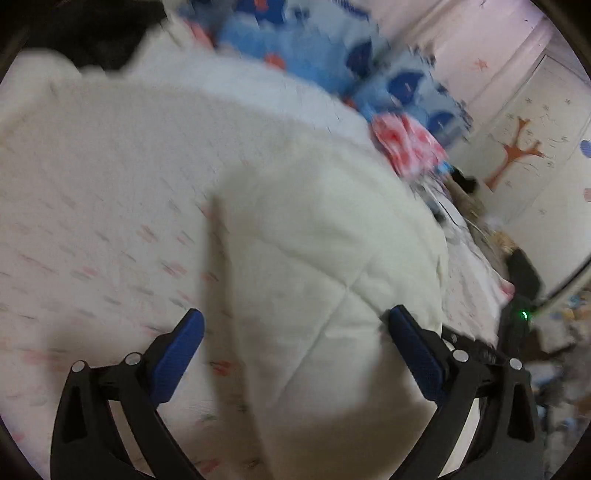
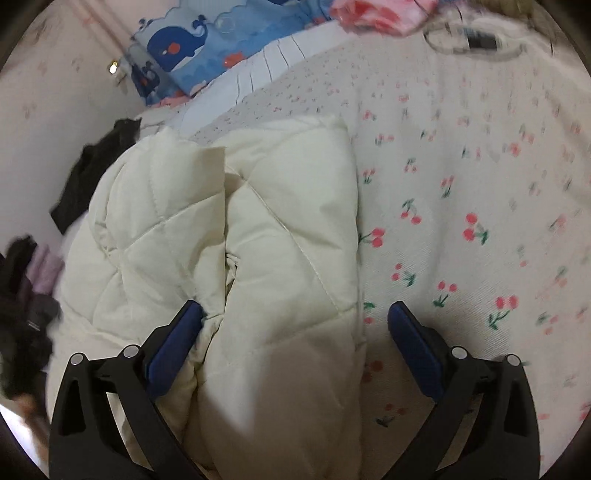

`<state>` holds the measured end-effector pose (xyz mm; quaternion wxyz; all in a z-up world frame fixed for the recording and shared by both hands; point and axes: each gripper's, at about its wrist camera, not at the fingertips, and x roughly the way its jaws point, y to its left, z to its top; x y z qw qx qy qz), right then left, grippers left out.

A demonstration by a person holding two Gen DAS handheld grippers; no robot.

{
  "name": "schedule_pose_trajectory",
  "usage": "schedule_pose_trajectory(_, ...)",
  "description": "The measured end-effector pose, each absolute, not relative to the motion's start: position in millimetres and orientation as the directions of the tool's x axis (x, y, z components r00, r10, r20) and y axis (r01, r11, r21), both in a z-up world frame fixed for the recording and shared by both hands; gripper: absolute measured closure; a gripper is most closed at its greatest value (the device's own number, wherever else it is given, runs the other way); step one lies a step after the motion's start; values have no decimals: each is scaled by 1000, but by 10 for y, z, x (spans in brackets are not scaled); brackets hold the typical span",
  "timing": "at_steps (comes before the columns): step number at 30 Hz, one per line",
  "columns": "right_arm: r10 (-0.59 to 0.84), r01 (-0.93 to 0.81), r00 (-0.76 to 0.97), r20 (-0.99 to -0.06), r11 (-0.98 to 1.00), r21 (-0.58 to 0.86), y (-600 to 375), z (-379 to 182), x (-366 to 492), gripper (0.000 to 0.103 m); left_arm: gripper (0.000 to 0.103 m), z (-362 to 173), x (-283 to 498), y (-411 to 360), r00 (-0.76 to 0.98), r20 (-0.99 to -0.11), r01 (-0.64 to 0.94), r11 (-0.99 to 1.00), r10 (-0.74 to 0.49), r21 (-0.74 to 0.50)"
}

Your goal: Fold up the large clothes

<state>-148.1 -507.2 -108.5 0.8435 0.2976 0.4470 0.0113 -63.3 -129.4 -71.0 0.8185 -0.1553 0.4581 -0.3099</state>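
Observation:
A cream quilted puffer jacket (image 2: 258, 240) lies on a bed covered by a white cherry-print sheet (image 2: 461, 221). In the right wrist view its parts are folded lengthwise, one panel lapped over the other. My right gripper (image 2: 295, 325) is open, its blue pads astride the near end of the jacket, holding nothing. In the blurred left wrist view the jacket (image 1: 325, 258) lies ahead and to the right. My left gripper (image 1: 295, 332) is open above its near edge, empty.
A blue whale-print pillow (image 2: 177, 48) and a pink-red cloth (image 2: 376, 14) lie at the bed's head. Black garments (image 2: 96, 173) lie left of the jacket, and a dark pile (image 2: 22, 295) lies further left. The bed's right edge (image 1: 491, 295) borders floor clutter.

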Motion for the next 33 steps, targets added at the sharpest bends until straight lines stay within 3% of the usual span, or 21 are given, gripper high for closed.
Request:
schedule_pose_trajectory(2, 304, 249, 602, -738, 807, 535, -5081, -1072, -1435, 6, 6, -783, -568, -1460, 346, -636, 366, 723, -690, -585)
schedule_pose_trajectory(6, 393, 266, 614, -685, 714, 648, -5034, -1075, -1256, 7, 6, -431, -505, -1737, 332, -641, 482, 709, -692, -515)
schedule_pose_trajectory(10, 507, 198, 605, -614, 652, 732, -4512, -1020, -1065, 8, 7, 61, -599, -1605, 395, -654, 592, 724, -645, -355)
schedule_pose_trajectory(13, 580, 111, 546, -605, 666, 738, -3884, -1002, -918, 9, 7, 229, -695, -1073, 467, -677, 568, 779, -570, -264)
schedule_pose_trajectory(19, 443, 13, 471, -763, 861, 508, -2989, -923, -745, 6, 6, -357, -627, 77, 488, -783, 368, 904, -386, -216)
schedule_pose_trajectory(22, 359, -12, 471, -805, 916, 402, -3057, -696, -785, 6, 6, -396, -607, 153, 487, -780, 335, 909, -393, -249)
schedule_pose_trajectory(26, 270, -75, 646, -714, 953, 293, -3099, -137, -1499, 7, 6, -13, -1082, -174, 679, -687, 398, 916, -260, 47)
schedule_pose_trajectory(29, 156, -98, 570, -806, 988, 122, -2861, -454, -1640, 7, 6, -131, -1241, -400, 650, -705, 463, 883, -283, 73)
schedule_pose_trajectory(32, 199, -61, 510, -837, 979, 195, -2961, -832, -1613, 7, 6, -384, -1318, -540, 677, -697, 480, 859, -234, 177)
schedule_pose_trajectory(33, 212, -37, 498, -841, 974, 224, -3013, -817, -1610, 7, 6, -364, -1321, -513, 674, -700, 469, 869, -236, 158)
